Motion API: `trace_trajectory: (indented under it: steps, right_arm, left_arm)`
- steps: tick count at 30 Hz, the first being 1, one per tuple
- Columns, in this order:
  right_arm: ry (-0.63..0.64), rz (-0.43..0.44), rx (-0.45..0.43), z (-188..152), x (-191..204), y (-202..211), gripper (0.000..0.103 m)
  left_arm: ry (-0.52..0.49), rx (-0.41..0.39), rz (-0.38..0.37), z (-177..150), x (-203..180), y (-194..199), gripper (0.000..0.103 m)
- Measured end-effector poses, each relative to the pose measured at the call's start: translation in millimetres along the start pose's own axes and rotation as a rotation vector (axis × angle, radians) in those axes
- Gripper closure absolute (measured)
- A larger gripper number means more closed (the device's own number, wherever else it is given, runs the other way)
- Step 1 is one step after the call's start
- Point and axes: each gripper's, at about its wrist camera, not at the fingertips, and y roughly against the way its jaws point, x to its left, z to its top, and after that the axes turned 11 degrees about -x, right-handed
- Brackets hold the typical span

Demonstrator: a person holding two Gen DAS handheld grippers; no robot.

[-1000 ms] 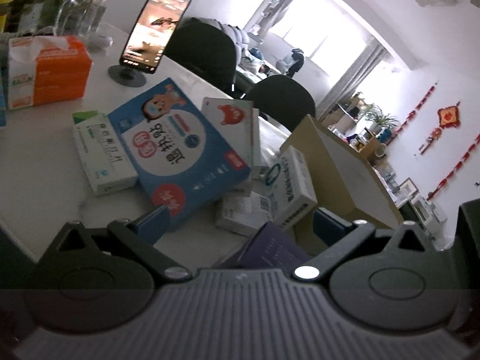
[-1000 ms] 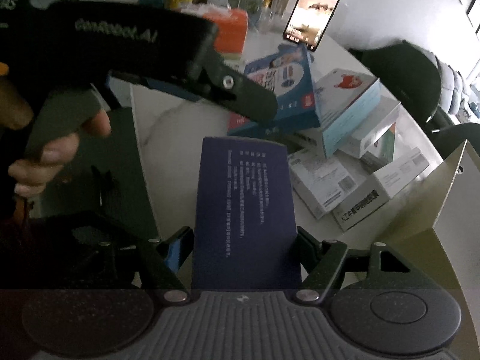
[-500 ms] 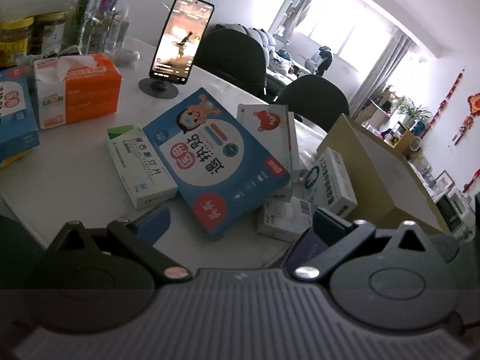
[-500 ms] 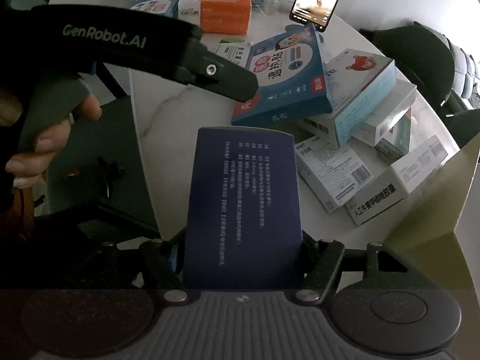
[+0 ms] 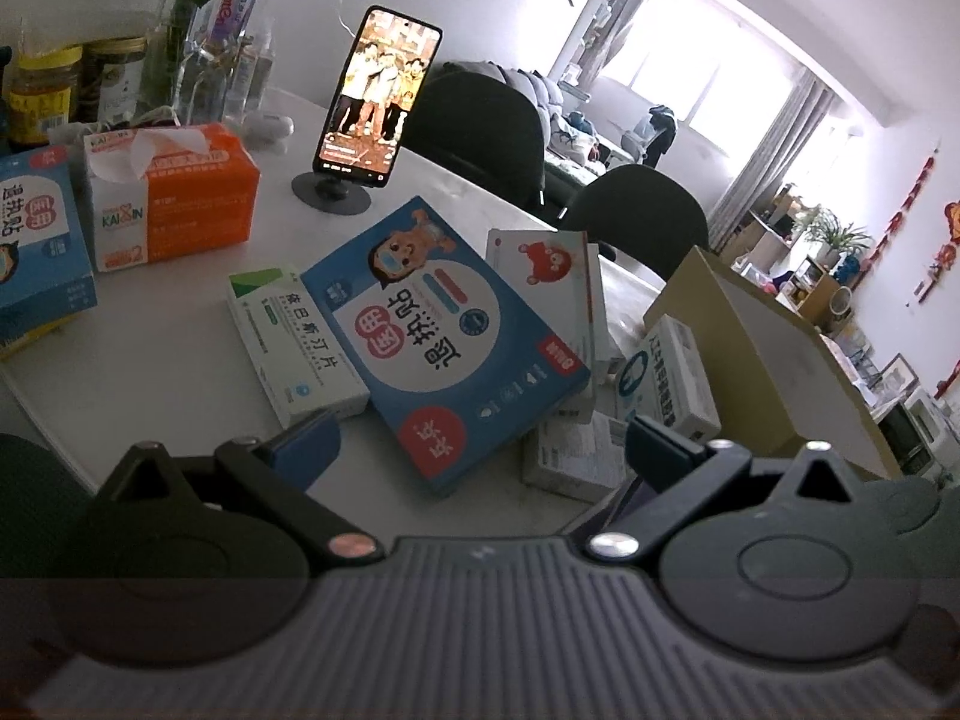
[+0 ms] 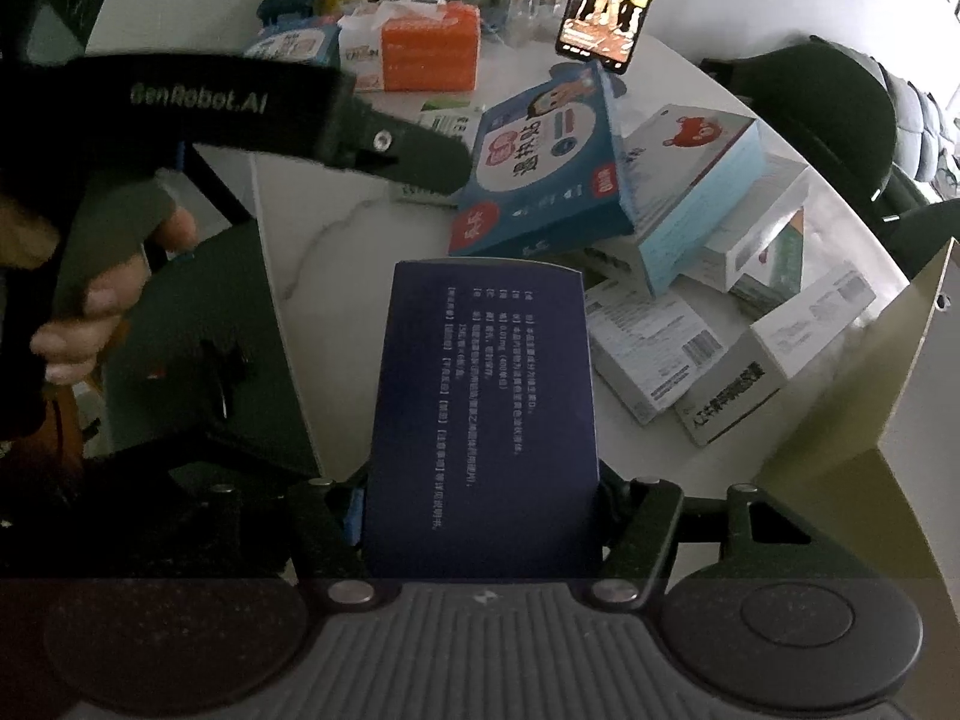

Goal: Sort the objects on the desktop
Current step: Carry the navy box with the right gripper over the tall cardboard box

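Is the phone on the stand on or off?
On. The phone, upright on its round stand, shows a bright picture of figures on its screen; the right wrist view shows it lit too.

The orange tissue box (image 5: 174, 195) reads "KAIXIN". The left gripper's (image 6: 420, 156) black body reads "GenRobot.AI". A tube (image 5: 231, 6) reads "GamOn".

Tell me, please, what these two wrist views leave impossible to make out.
- Inside of the tan cardboard box: both views, its own walls hide it.
- Small white boxes: right wrist view, the big blue cartoon-print box covers part of the pile.
- Dark navy box: its lower end, hidden by the right tool.
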Motion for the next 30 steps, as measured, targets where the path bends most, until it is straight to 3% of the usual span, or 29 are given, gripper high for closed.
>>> trace_trajectory:
  steps: [15, 30]
  right_arm:
    - [-0.078, -0.038, -0.091, 22, -30, 40, 0.035]
    - [-0.191, -0.113, -0.211, 39, -77, 86, 0.035]
  left_arm:
    - [-0.009, -0.027, 0.004, 8, -6, 2, 0.000]
    - [-0.035, -0.004, -0.012, 4, -18, -4, 0.000]
